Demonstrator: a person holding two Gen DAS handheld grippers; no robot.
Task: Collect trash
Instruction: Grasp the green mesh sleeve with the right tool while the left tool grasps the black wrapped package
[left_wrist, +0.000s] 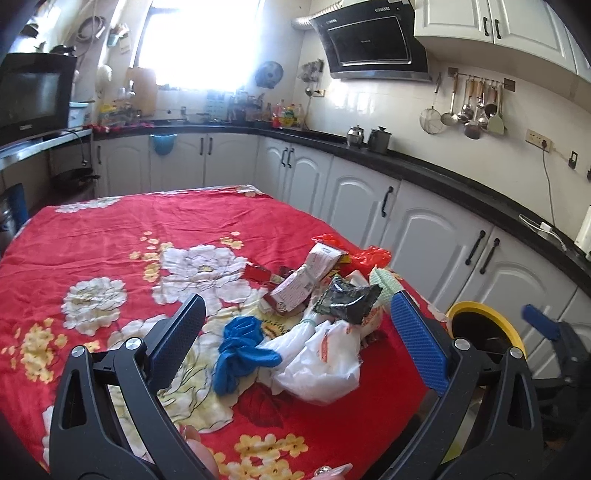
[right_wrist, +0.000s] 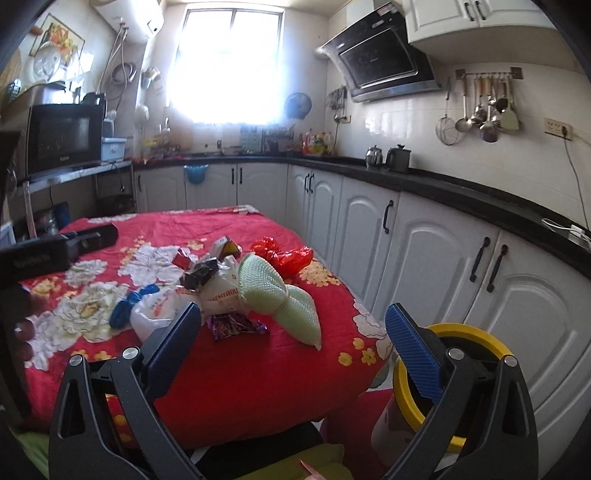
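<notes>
— Kitchen cabinets and a black counter curve behind a worktop draped in red floral cloth. Where's the trash?

— Heaped at the lower centre of the left view: a white plastic bag, a blue glove, a black wrapper and a pink carton. In the right view a green mesh bag and a purple wrapper lie centre frame.

— And the grippers?

— Left gripper has its jaws spread wide and empty, framing the white bag and glove just ahead. Right gripper is likewise wide apart, holding nothing, the purple wrapper near its left finger.

— How will it all handle?

— Light, soft, crinkly, I'd judge. Pinch the bag at its knotted neck; film may slip. The yellow-rimmed bin waits at lower right, beside the worktop.
</notes>
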